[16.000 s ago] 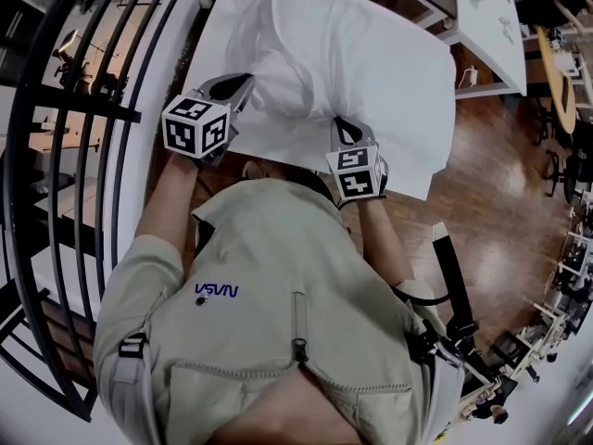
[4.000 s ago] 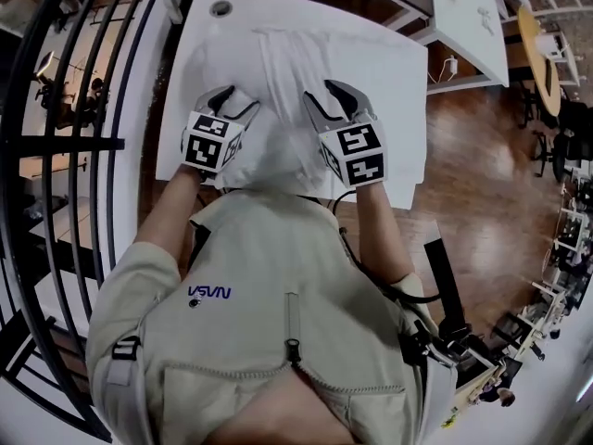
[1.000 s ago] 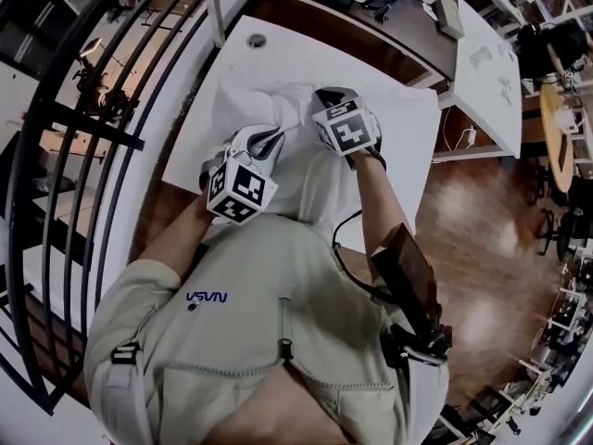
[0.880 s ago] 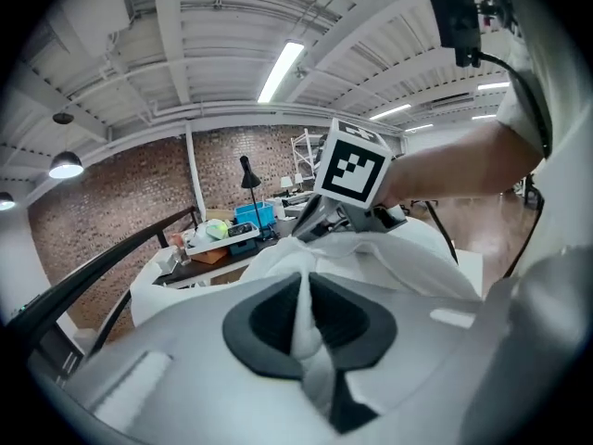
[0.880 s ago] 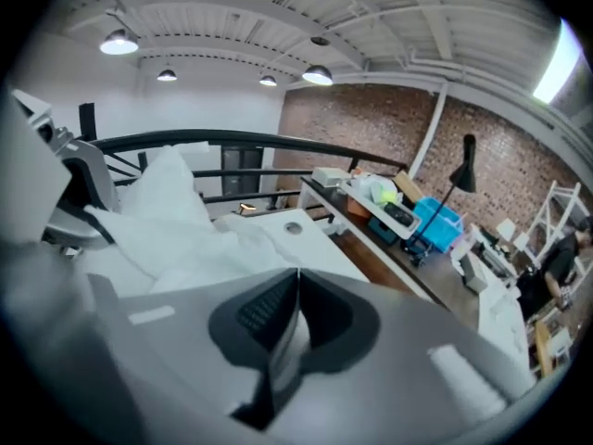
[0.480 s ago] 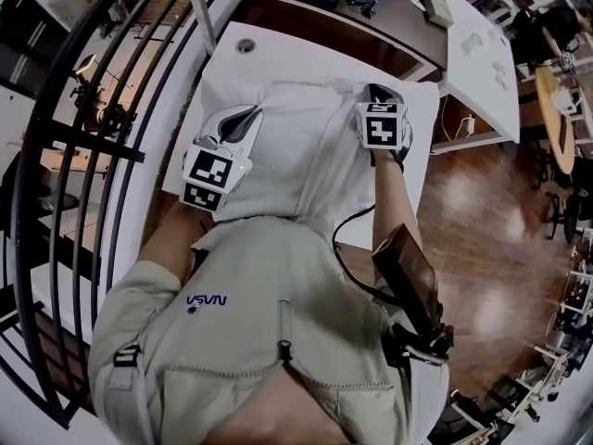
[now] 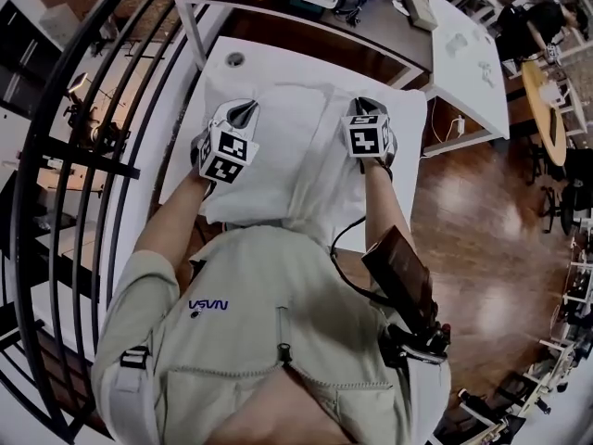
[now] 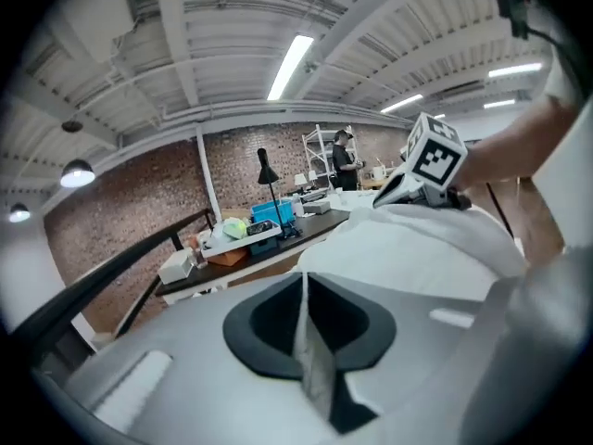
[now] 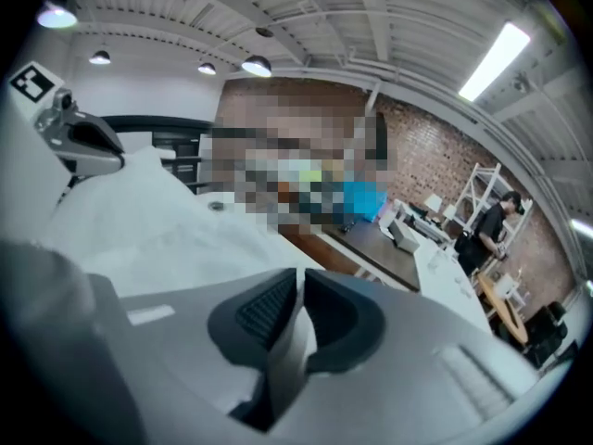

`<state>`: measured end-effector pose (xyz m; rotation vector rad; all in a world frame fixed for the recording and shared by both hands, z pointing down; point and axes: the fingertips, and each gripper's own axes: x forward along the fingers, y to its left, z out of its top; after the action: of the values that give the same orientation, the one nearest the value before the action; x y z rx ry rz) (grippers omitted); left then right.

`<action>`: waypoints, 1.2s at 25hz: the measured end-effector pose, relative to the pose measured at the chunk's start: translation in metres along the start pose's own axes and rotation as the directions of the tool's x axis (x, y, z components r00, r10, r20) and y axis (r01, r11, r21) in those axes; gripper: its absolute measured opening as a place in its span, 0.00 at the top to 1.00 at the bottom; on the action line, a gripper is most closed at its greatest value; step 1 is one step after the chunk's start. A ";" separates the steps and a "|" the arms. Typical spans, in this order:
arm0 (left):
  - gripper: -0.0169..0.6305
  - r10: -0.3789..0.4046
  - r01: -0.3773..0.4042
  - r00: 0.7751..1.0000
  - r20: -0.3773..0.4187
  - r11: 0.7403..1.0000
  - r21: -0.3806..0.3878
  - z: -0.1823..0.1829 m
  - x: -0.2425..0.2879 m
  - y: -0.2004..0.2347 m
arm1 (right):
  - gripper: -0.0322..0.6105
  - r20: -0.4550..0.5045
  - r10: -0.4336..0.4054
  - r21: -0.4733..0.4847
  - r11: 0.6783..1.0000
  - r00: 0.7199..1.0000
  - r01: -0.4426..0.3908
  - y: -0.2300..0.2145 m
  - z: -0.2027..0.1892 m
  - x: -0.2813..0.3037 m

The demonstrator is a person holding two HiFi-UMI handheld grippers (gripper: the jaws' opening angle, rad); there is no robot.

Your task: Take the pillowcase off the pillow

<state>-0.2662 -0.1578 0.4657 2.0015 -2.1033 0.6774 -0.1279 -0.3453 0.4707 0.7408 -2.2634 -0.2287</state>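
Bench [image 7: 222,74]: white, lying under and beyond both claws.
Pillowcase [image 7: 296,156]: white cloth stretched between the two claws above the bench. It sags from them towards the person's chest, with a crease running down its middle.
Left claw [image 7: 243,111]: clenched on a thin fold at the pillowcase's left edge. The left gripper view shows the cloth pinched between the dark pads.
Right claw [image 7: 363,108]: clenched likewise on a fold at the right edge, level with the left claw and well apart from it.
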 end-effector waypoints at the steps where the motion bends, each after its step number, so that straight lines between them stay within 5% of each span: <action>1: 0.94 0.011 -0.011 1.000 0.007 1.000 0.017 0.000 0.001 -0.001 | 0.90 0.018 0.017 0.016 1.000 1.000 -0.017 0.002 0.001 -0.003; 3: 0.90 0.018 -0.018 0.999 0.036 1.000 0.016 0.005 -0.005 0.000 | 0.82 0.049 0.041 0.047 0.998 0.998 -0.044 0.009 0.003 -0.015; 8: 0.81 -0.046 0.043 0.994 0.100 0.998 0.035 0.016 -0.050 -0.022 | 0.81 0.151 0.028 0.177 0.983 0.988 -0.055 0.043 -0.006 -0.070; 13: 0.74 -0.216 0.212 0.973 0.080 0.976 0.050 -0.004 -0.086 -0.080 | 0.81 0.153 -0.055 0.256 0.967 0.987 0.014 0.086 -0.038 -0.122; 18: 0.67 -0.386 0.386 0.922 0.027 0.922 0.001 -0.035 -0.108 -0.139 | 0.81 0.113 -0.108 0.297 0.952 0.988 0.071 0.121 -0.069 -0.169; 26: 0.58 -0.353 0.362 0.928 -0.118 0.930 0.065 -0.078 -0.092 -0.180 | 0.76 0.123 0.038 0.314 0.947 0.992 -0.075 0.160 -0.111 -0.187; 30: 0.68 -0.290 0.311 0.935 -0.202 0.947 0.079 -0.100 -0.074 -0.175 | 0.69 0.112 0.159 0.273 0.944 0.981 -0.185 0.193 -0.124 -0.175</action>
<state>-0.1071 -0.0483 0.5603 2.1576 -1.6389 0.9000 -0.0282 -0.0804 0.5272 0.6813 -2.4603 0.1524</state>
